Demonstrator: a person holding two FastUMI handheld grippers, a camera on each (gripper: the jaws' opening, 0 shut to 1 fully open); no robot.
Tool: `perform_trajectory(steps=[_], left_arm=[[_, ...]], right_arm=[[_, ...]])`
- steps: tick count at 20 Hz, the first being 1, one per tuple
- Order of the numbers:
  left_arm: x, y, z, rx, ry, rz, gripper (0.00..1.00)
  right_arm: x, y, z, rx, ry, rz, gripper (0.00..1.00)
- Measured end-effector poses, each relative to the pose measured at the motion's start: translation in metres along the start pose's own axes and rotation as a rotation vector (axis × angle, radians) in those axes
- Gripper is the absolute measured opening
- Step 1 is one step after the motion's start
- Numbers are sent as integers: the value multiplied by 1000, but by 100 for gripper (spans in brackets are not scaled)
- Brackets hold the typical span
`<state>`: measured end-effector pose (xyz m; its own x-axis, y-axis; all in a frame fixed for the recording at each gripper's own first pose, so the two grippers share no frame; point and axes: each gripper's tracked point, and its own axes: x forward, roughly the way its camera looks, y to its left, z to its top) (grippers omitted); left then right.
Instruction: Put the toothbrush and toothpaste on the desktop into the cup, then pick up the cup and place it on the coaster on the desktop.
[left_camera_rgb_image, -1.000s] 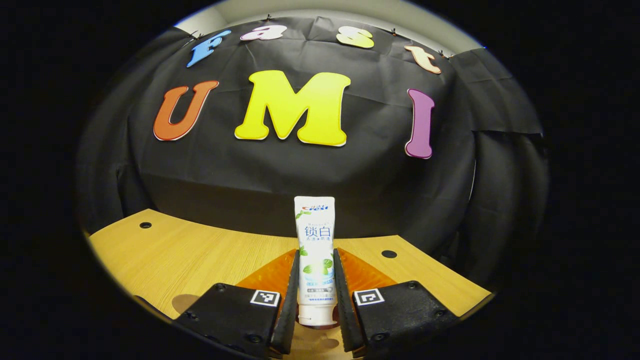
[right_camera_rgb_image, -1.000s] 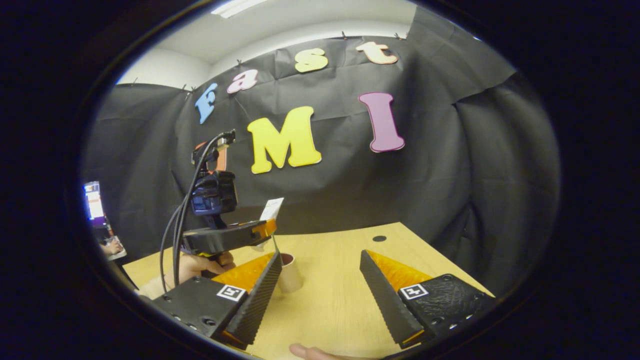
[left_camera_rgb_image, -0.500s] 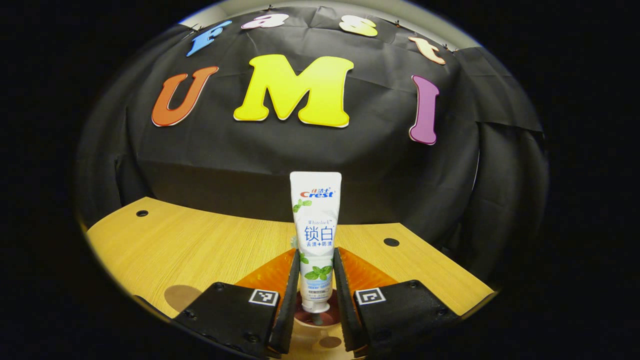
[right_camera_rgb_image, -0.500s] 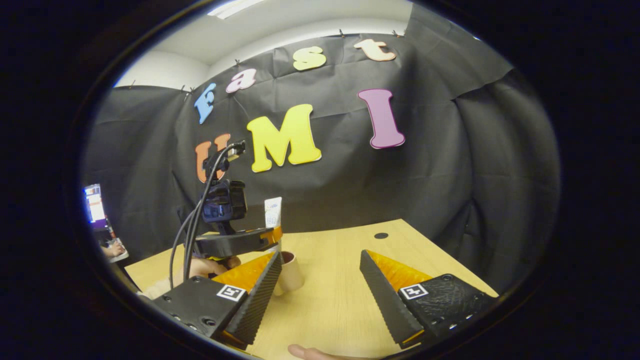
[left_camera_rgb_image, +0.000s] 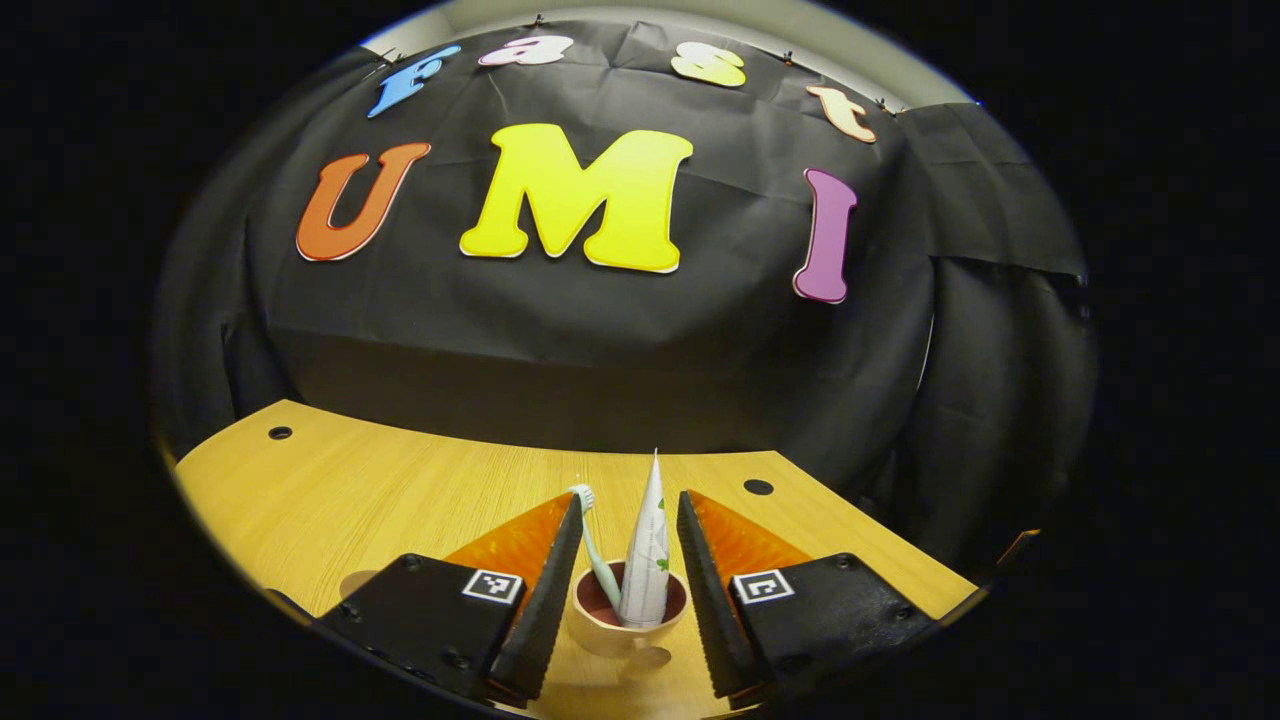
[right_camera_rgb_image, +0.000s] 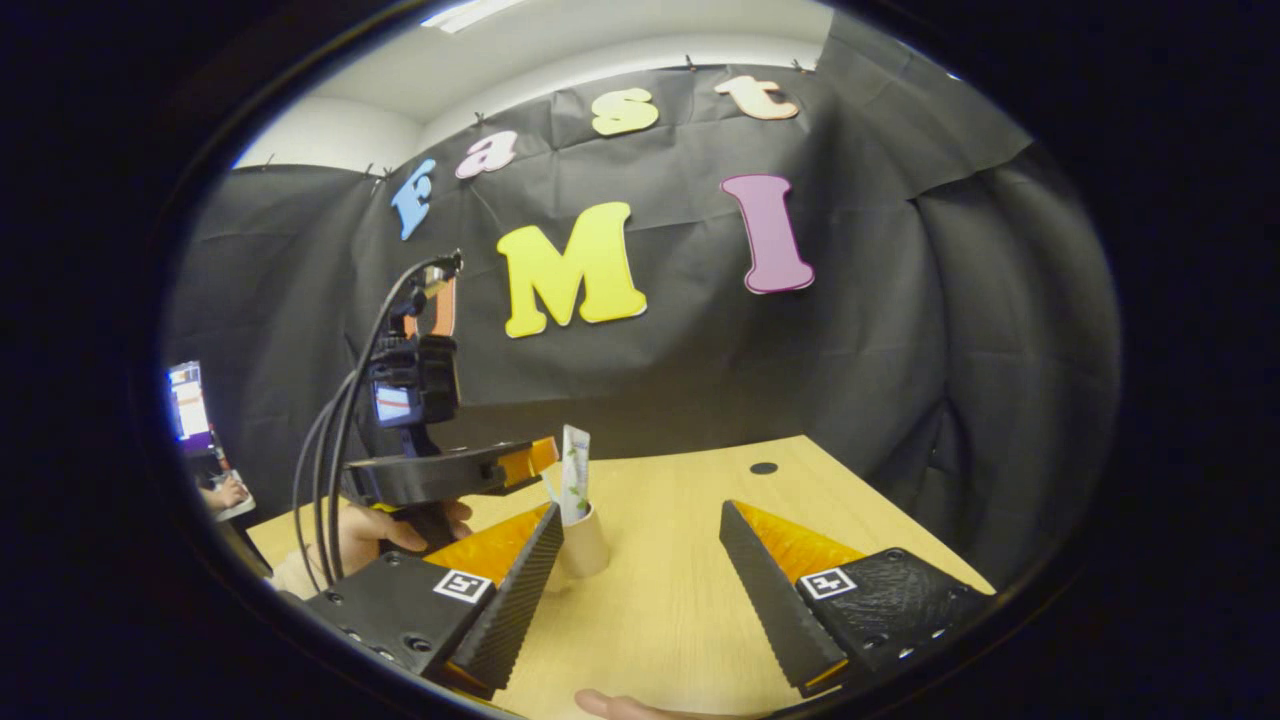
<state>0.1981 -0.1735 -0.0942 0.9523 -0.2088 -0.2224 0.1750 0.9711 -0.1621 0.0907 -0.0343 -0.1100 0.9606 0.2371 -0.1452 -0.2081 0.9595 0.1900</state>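
A beige cup (left_camera_rgb_image: 628, 622) stands on the wooden desktop (left_camera_rgb_image: 400, 500), between the fingers of my open left gripper (left_camera_rgb_image: 630, 500). The white toothpaste tube (left_camera_rgb_image: 648, 555) stands upright in the cup, and a pale green toothbrush (left_camera_rgb_image: 592, 540) leans beside it. Neither finger touches the cup or the tube. A brown round coaster (left_camera_rgb_image: 352, 582) peeks out to the left, partly hidden behind the gripper body. In the right gripper view the cup (right_camera_rgb_image: 583, 545) with the tube (right_camera_rgb_image: 574, 485) sits at centre left, with the left gripper (right_camera_rgb_image: 535, 458) just left of the tube. My right gripper (right_camera_rgb_image: 640, 510) hangs open over the desktop, holding nothing.
The desktop has small dark holes (left_camera_rgb_image: 280, 433) (left_camera_rgb_image: 758, 487) near its back edge, which meets the black cloth wall. A hand (right_camera_rgb_image: 380, 530) holds the left gripper. A fingertip (right_camera_rgb_image: 620, 705) shows at the bottom edge. A lit screen (right_camera_rgb_image: 188, 400) is far left.
The left gripper lowered the toothpaste into the cup, then opened and let it go; the tube now stands in the cup beside the toothbrush. The right gripper has hardly moved.
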Motion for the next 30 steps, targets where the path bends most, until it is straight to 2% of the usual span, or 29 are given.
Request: perform_trajectory(steps=[3, 5, 6, 11, 15, 17, 20, 25, 28, 30], left_arm=[[-30, 2, 10, 27, -32, 4, 85], [-49, 4, 15, 44, -45, 1, 89], [-59, 11, 18, 69, -58, 18, 100], [-106, 33, 23, 74, -78, 29, 98], [-135, 65, 30, 107, -111, 94, 98], [-147, 71, 34, 100, -131, 80, 98], [-157, 81, 45, 130, -166, 100, 98], [-164, 76, 49, 111, -175, 72, 98], [-166, 78, 51, 116, -178, 70, 98], [-166, 77, 54, 107, -188, 62, 98]], right_arm=[[1, 11, -4, -19, 16, 4, 96], [4, 17, -9, -27, 33, -1, 96], [5, 22, -12, -25, 45, 4, 96], [20, 42, -26, -54, 104, -7, 96], [34, 55, -25, -127, 124, -54, 96], [45, 69, -23, -141, 135, -47, 96], [62, 80, -22, -181, 167, -46, 96], [106, 87, -31, -259, 300, -65, 95], [128, 87, -39, -250, 384, -76, 93], [137, 84, -49, -233, 465, -93, 98]])
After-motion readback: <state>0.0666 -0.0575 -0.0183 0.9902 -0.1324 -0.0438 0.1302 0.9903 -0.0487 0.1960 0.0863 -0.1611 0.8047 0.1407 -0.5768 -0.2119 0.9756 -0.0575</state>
